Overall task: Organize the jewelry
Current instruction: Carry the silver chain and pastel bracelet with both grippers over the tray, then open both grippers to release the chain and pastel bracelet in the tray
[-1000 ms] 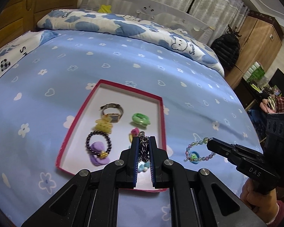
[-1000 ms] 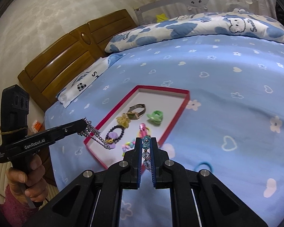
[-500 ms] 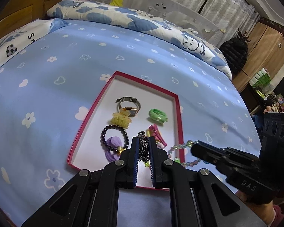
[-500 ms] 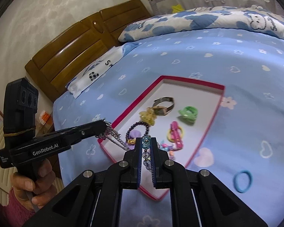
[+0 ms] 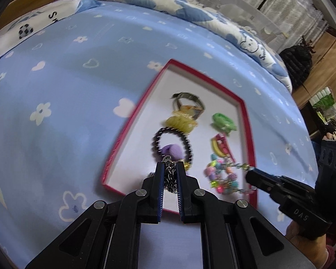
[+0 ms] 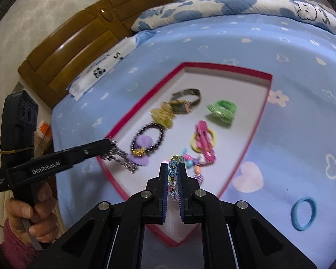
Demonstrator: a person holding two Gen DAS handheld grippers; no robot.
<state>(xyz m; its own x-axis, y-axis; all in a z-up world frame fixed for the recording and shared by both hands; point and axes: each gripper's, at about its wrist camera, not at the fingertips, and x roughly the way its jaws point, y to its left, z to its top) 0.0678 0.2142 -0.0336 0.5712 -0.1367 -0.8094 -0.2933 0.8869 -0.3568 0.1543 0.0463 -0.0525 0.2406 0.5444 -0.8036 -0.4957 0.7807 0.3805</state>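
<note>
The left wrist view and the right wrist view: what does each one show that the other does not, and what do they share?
Only the left wrist view: the dark bag by the wooden cabinet, and the right tongs seen from the side.

Only the right wrist view: the blue hair tie lying on the bedsheet outside the box, the wooden headboard, and the left tongs with the silver chain hanging from them.

Both: the red-rimmed box, the watch, green scrunchie, dark bead bracelet, and the clear bead bracelet.

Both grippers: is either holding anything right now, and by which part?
Yes. The left gripper pinches a silver chain at a bunched section; the rest dangles. The right gripper clamps a beaded bracelet across several beads of its strand.
</note>
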